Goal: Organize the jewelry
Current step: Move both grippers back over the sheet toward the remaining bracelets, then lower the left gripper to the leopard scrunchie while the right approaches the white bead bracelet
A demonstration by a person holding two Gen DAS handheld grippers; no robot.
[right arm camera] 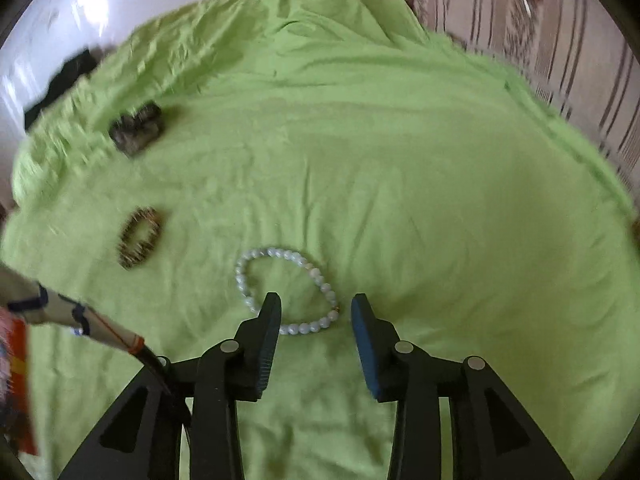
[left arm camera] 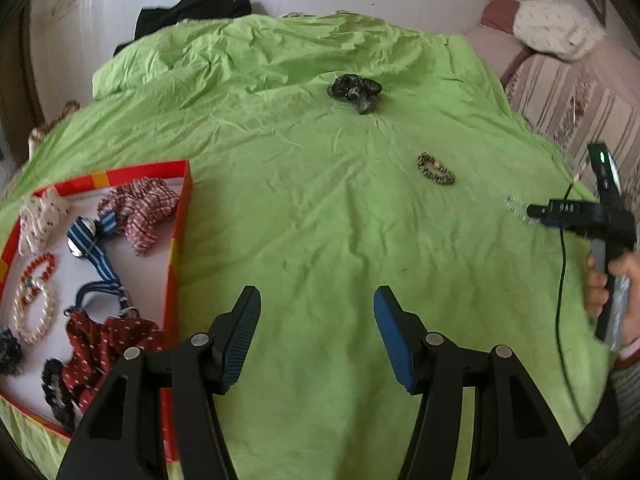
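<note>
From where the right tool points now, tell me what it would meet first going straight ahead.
Most likely the pale bead bracelet on the green sheet. Its near loop lies between the open right tool's fingers, which are not pressing on it. How high the tool stands above it is unclear.

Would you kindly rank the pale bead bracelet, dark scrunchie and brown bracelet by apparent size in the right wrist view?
1. pale bead bracelet, though it lies nearest the camera.
2 and 3. dark scrunchie and brown bracelet: alike, both blurred.
</note>
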